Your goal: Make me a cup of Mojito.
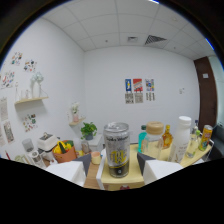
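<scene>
I have the can (116,150) clamped upright between the gripper's (116,167) fingers at lower centre, lifted level in front of the bottles (172,137) at right, likely so nothing spills before I pour it for the mojito.

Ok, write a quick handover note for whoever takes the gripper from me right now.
Gripper: fingers at either side of the upright can; contact can't be confirmed.
Can stands on the wooden table, top looks unopened.
Bottles and a jar stand beyond it; plant further back.
Done: gripper brought to the can.
Left: no glass visible, nothing poured; the whole drink remains.
</scene>
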Demonstrator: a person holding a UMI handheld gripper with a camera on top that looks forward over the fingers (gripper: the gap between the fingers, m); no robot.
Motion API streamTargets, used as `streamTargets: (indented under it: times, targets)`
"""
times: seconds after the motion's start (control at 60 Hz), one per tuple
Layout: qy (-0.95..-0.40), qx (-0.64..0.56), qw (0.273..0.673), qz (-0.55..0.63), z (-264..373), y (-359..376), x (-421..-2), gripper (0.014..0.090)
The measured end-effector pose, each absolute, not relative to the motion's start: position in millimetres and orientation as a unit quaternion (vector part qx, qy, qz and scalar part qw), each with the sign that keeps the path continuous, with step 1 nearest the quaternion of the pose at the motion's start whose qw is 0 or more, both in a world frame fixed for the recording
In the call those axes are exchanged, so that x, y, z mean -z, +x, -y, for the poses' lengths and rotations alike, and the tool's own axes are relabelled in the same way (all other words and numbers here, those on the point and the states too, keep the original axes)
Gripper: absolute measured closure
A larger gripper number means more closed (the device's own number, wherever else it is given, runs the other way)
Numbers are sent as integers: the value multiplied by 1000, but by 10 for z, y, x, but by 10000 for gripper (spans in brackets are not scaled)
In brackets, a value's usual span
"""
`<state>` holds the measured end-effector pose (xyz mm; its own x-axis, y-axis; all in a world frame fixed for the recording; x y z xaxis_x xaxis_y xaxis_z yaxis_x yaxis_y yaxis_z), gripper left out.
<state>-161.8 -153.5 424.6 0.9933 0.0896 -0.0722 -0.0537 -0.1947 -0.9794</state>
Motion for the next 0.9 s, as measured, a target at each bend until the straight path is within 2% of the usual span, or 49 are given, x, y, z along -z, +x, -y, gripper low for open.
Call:
streamTargets:
  times: [0.217,0.283,0.3,0.317,0.367,0.417,0.767,0.9]
  targets:
    - [-783,-35,621,-7,1063,-1612,-4131,186]
    - [-784,-35,619,-8,980,-1600,-4098,228]
    - [-784,-34,620,-8,964,-1593,-4097,303]
    - [-784,-32,620,-8,952,-1589,-4094,284]
    - [-783,-30,621,-6,925,-1599,-4102,410]
    - [-779,-20,626,-9,897,-1546,-4114,501]
    - [-773,-6,633,35,943,-1611,-4137,535]
    - [-764,-21,644,39,1170,-1624,-4304,535]
